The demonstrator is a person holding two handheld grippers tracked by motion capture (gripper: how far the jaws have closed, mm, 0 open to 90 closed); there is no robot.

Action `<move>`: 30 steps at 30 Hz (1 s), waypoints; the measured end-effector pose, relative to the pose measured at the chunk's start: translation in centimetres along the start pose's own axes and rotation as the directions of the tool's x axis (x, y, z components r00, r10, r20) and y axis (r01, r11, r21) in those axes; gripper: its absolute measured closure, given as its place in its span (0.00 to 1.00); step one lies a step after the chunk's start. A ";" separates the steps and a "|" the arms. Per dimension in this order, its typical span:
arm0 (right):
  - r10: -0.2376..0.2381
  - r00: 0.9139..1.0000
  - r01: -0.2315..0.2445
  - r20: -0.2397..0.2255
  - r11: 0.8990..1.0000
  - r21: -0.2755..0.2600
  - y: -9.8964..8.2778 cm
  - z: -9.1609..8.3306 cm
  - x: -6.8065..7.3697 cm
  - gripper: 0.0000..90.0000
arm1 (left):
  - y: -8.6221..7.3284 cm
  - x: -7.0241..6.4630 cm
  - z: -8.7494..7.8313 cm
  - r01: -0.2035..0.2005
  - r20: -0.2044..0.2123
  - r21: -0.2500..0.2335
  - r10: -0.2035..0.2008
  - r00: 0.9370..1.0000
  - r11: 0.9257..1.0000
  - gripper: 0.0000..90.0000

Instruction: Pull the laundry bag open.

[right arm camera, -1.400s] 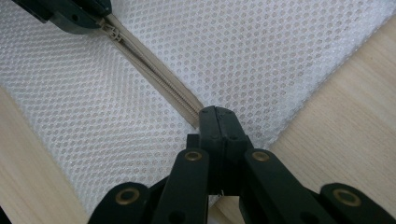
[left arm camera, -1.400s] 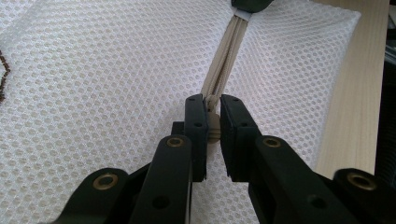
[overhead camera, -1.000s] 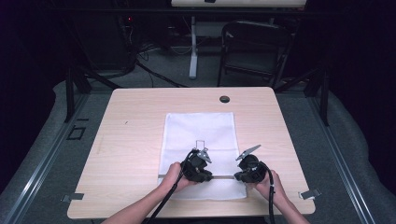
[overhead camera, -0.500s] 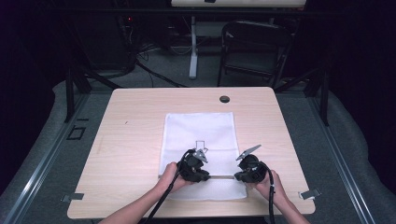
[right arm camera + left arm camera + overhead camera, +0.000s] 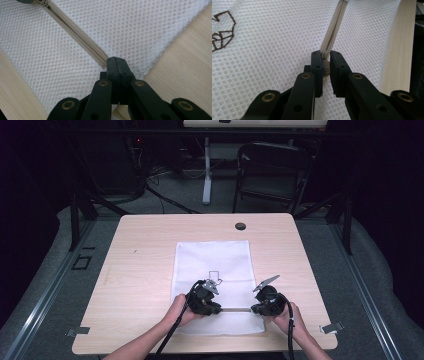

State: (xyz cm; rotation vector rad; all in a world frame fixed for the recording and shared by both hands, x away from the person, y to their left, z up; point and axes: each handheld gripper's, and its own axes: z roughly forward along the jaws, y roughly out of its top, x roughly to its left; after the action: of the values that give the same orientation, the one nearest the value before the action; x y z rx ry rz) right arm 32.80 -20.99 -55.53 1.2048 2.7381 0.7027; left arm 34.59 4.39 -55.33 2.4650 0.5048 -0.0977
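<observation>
Both tools work the beige zipper [image 5: 236,309] of a white mesh bag [image 5: 212,262] lying flat on the tabletop [image 5: 140,270], low in the middle of the high view. Left tool [image 5: 326,65] – lower centre of its own view – pinches the zipper pull [image 5: 326,68] between its jaws. Right tool [image 5: 116,65] is clenched at the zipper's end, on the mesh edge – what exactly it pinches I cannot tell.
</observation>
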 end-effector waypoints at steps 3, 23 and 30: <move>-0.001 1.000 0.001 0.000 1.000 0.002 0.0 0.0 0.0 1.00 | 0.0 0.0 -0.1 -0.003 0.004 -0.001 0.003 1.000 1.000 0.91; 0.010 1.000 -0.010 -0.008 1.000 -0.005 0.0 0.0 -0.1 1.00 | -0.8 0.3 -0.9 0.004 0.013 -0.008 -0.004 1.000 1.000 0.91; 0.025 1.000 -0.025 -0.006 1.000 -0.018 -0.1 0.1 0.0 1.00 | -0.8 0.4 -1.1 0.006 0.015 -0.010 -0.006 1.000 1.000 0.91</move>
State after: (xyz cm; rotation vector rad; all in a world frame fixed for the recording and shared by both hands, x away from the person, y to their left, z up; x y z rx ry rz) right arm 32.76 -21.04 -55.68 1.2377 2.7199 0.7332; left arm 34.57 5.75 -55.01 2.4518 0.5054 -0.1155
